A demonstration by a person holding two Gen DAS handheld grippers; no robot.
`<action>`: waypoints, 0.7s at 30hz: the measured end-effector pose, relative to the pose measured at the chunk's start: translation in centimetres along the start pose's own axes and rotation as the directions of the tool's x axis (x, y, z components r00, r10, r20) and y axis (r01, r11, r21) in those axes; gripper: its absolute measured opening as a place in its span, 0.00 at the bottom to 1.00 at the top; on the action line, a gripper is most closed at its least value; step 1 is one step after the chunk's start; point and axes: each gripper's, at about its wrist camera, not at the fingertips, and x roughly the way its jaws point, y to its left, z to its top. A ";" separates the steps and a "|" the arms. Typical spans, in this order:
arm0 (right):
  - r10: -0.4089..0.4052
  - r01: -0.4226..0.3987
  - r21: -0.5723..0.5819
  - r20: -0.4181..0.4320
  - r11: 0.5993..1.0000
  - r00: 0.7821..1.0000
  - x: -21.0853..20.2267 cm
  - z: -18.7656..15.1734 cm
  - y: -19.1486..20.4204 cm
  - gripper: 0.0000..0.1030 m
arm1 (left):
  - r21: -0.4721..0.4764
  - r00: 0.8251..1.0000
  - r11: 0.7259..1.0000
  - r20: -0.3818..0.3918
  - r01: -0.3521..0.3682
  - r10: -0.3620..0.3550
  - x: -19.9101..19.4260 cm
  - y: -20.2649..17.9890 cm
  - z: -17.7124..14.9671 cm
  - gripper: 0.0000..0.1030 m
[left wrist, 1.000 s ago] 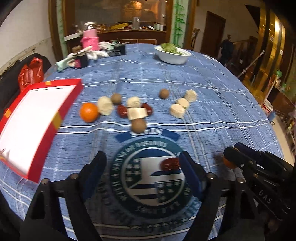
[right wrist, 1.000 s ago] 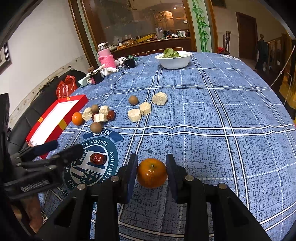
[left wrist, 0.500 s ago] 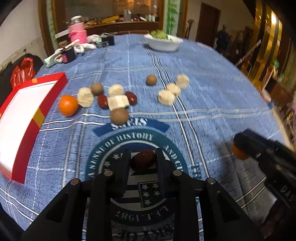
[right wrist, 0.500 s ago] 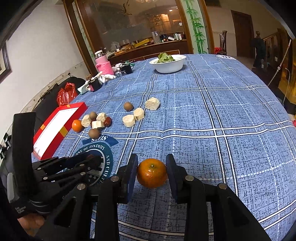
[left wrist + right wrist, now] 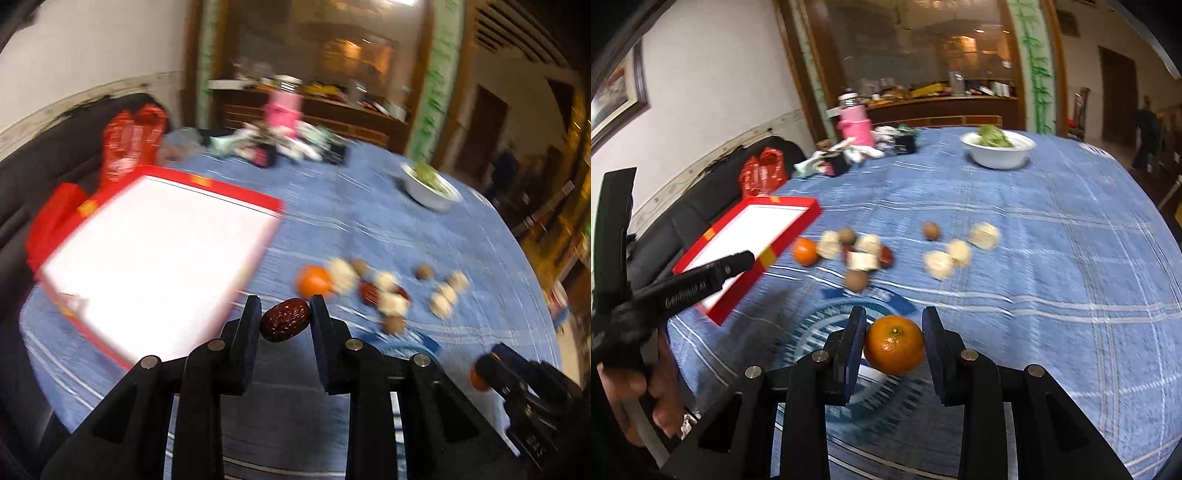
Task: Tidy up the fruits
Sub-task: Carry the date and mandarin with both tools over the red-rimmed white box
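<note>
Between the fingers of the left gripper (image 5: 285,318) sits a dark red date (image 5: 285,319), pinched from both sides and lifted above the cloth. At the left, just beyond it, lies the red box (image 5: 236,194) with its white inside, which looks empty as far as the blur allows. The right gripper (image 5: 894,347) holds an orange (image 5: 894,345) in the same way, both pads pressing on it, near the round printed emblem (image 5: 816,332) on the cloth.

So the step in hand seems to be the carrying — each tool has one fruit and, I judge, both go to the box. The next move calls for bringing the date over the box wall, lowering it and only then loosening the grip, because a date can roll. The orange must travel farther to the left and should not cross the path of the left tool.

Farther on the blue checked cloth (image 5: 1071,258) stay a second orange (image 5: 804,252), some brown round fruits, red dates and pale chunks, close together. Far on the table stand a white bowl (image 5: 997,157) with greens and a pink bottle (image 5: 855,125) among small clutter. Behind are a wooden cabinet with glass and a black sofa with red bags.
</note>
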 end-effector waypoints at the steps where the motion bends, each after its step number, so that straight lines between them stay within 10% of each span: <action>1: 0.016 -0.016 -0.012 0.006 1.000 1.000 0.2 0.5 0.8 0.31 | -0.028 1.000 0.999 0.011 -0.029 0.029 0.0 1.4 0.5 0.24; 9: 0.184 -0.178 -0.125 0.036 0.976 0.982 4.5 6.0 8.5 0.31 | -0.126 0.979 0.970 -0.021 -0.205 0.205 2.1 7.6 1.5 0.24; 21: 0.207 -0.232 -0.223 -0.131 0.947 0.969 16.8 10.4 18.0 0.31 | -0.146 0.972 0.962 -0.076 -0.230 0.221 4.3 9.7 1.7 0.24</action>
